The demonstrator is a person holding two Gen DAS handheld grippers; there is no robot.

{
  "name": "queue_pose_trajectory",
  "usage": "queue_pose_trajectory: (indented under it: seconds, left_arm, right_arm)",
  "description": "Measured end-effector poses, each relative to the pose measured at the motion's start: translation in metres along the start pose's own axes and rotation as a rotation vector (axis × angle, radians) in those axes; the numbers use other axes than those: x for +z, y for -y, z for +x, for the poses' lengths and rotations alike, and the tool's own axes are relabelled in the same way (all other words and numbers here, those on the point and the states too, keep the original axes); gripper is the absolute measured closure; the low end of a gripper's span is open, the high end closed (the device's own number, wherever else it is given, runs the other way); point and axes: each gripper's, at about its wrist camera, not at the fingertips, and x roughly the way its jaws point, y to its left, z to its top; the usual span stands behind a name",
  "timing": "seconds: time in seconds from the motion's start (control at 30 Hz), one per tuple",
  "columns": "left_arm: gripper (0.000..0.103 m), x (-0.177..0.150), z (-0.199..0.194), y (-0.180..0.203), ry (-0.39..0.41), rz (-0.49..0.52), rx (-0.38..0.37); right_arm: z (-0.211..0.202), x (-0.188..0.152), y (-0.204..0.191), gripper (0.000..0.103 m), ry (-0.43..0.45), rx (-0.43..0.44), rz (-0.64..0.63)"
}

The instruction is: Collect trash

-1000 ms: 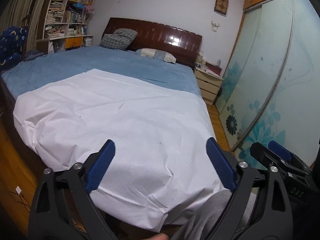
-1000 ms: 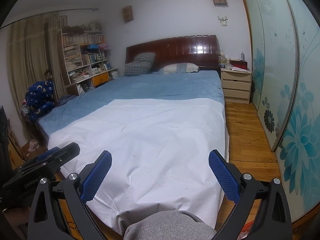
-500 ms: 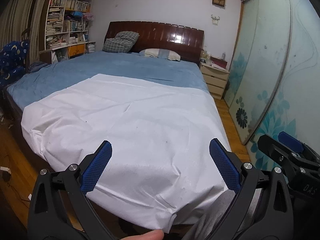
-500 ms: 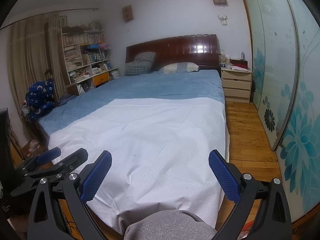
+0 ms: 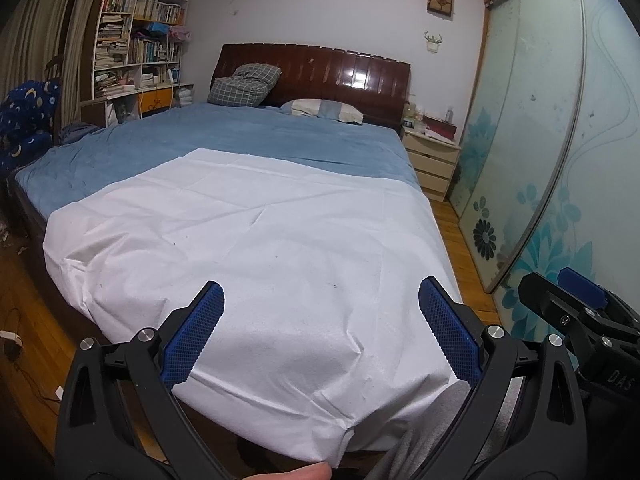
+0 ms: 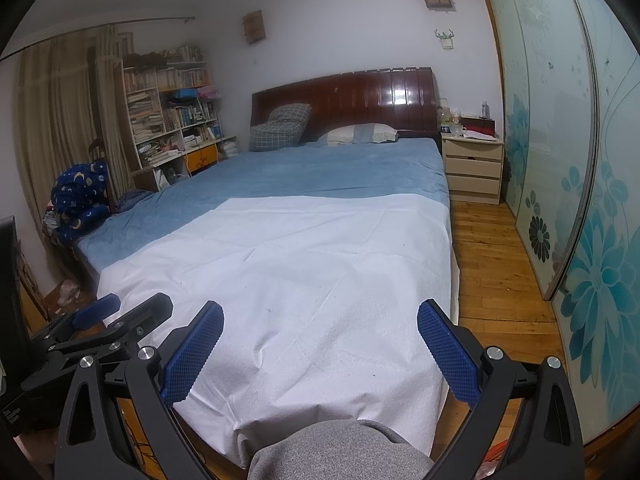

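My left gripper point(image 5: 320, 292) is open and empty, held above the foot of a bed covered by a white sheet point(image 5: 256, 248). My right gripper point(image 6: 320, 312) is open and empty too, over the same sheet point(image 6: 320, 264). Each gripper shows in the other's view: the right one at the far right of the left wrist view point(image 5: 576, 300), the left one at the lower left of the right wrist view point(image 6: 104, 316). A crumpled light piece of litter point(image 6: 69, 293) lies on the floor left of the bed. The sheet bears only a few tiny dark specks.
The bed has a blue cover point(image 6: 320, 176), pillows and a dark wood headboard point(image 6: 352, 100). A bedside cabinet point(image 6: 474, 168) stands at its right, sliding glass wardrobe doors point(image 6: 568, 184) along the right wall, a bookshelf point(image 6: 168, 112) at the left. Wood floor point(image 6: 500, 264) runs beside the bed.
The left gripper has levelled and swung its view slightly left and up. In the right wrist view the left gripper has moved right, closer in. The right gripper has barely moved.
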Motion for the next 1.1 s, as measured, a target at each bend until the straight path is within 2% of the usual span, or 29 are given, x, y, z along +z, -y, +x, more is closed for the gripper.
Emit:
queue_pose_trajectory:
  seconds: [0.57, 0.8, 1.1]
  left_arm:
    - [0.006, 0.001, 0.0, -0.01, 0.003, -0.033, 0.0]
    - [0.006, 0.002, -0.005, -0.01, 0.033, -0.033, -0.012]
    - [0.006, 0.003, -0.005, -0.004, 0.028, 0.004, 0.004]
  right_arm:
    - [0.003, -0.006, -0.007, 0.007, 0.0, -0.008, 0.001]
    - [0.003, -0.007, -0.006, 0.007, -0.001, -0.007, 0.004]
    - [0.003, -0.008, -0.005, 0.007, -0.001, -0.011, 0.008]
